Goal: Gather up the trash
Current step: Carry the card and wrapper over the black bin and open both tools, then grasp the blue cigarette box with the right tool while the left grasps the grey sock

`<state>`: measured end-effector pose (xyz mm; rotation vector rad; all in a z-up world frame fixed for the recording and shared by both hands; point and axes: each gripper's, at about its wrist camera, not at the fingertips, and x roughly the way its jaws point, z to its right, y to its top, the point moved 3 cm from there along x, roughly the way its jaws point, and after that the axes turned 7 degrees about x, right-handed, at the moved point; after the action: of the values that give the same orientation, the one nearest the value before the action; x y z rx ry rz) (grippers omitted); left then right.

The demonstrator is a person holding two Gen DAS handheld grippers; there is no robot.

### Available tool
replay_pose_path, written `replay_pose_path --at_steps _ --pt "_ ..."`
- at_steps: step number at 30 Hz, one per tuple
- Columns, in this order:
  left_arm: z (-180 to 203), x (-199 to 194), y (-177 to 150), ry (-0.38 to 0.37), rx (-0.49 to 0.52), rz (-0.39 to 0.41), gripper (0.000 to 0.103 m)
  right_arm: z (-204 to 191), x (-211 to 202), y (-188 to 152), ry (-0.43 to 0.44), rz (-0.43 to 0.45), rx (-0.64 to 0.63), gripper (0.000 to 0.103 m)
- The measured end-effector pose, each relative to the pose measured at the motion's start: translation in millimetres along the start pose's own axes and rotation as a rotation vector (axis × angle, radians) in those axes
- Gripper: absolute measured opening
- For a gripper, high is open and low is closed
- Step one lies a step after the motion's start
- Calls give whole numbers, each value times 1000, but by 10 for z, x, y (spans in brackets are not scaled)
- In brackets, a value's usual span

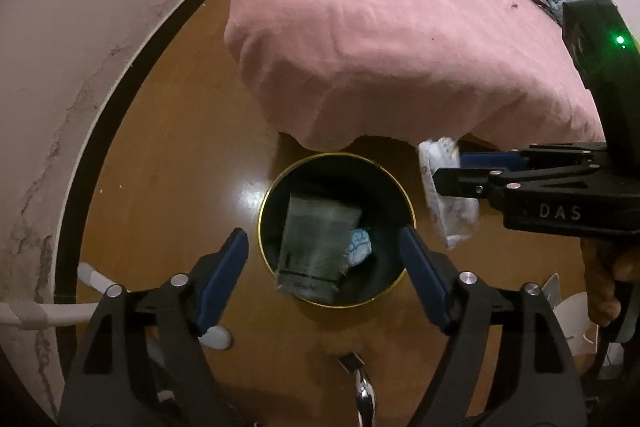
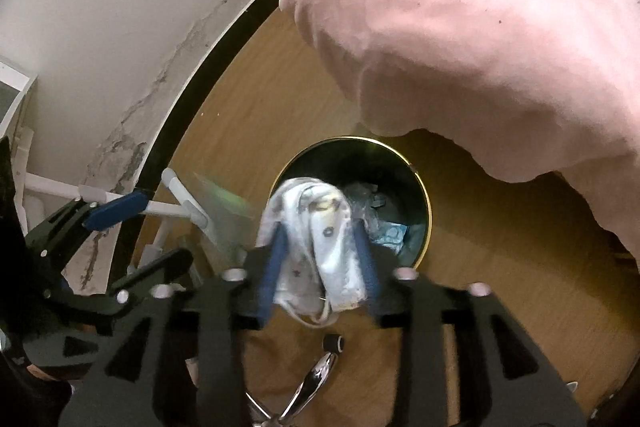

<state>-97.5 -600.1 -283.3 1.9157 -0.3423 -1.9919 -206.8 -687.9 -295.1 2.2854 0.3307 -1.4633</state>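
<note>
A dark round bin with a gold rim (image 1: 340,157) stands on the wooden floor beside the bed. My left gripper (image 1: 323,235) hangs open right above it with nothing between its fingers. Below it a blurred clear plastic package (image 1: 316,247) lies in the bin's mouth, beside a crumpled blue-and-white scrap (image 1: 358,247). My right gripper (image 1: 450,171) is at the bin's right edge. A white printed bundle (image 2: 320,251) sits loosely between its parted pads, over the bin rim (image 2: 428,211). In the left wrist view that bundle (image 1: 452,219) is blurred while the fingers look sharp.
A pink blanket (image 1: 380,39) hangs off the bed just behind the bin. The white wall with a dark baseboard (image 1: 80,187) curves along the left. White rack legs (image 2: 176,195) stand by the wall. A chrome piece (image 1: 362,391) lies near me. A hand (image 1: 604,287) holds the right gripper.
</note>
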Motion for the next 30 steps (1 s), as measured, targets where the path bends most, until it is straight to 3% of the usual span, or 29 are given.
replay_pose_path --at_steps 4,7,8,11,15,17,20,25,27,30 --pt "8 -202 41 24 -6 23 81 -30 -122 42 0 25 4 50" --pt "88 -550 94 51 10 60 85 -80 -430 52 -13 77 6 50" --pt "116 -672 104 53 18 76 87 -115 -556 56 -12 100 5 57" --pt "185 -1344 109 48 18 175 92 -344 -1060 60 -24 207 -43 69" --pt "4 -2208 -149 75 -46 284 95 -1037 -1611 -19 41 315 -184 72" --pt "-216 -2620 -426 134 -104 321 96 -1631 -1729 -161 115 332 -297 72" --pt "-784 -3284 -1145 290 -271 357 96 -2507 -1680 -445 243 284 -464 72" --pt "-1537 -4025 -2476 546 -560 311 96 -4067 -1382 -1288 422 134 -771 72" --pt "-1745 -4256 -3048 606 -680 282 96 -4578 -1272 -1597 470 74 -847 72" --pt "-1944 -4524 -3776 644 -824 262 96 -5098 -1131 -1821 514 -35 -855 72"
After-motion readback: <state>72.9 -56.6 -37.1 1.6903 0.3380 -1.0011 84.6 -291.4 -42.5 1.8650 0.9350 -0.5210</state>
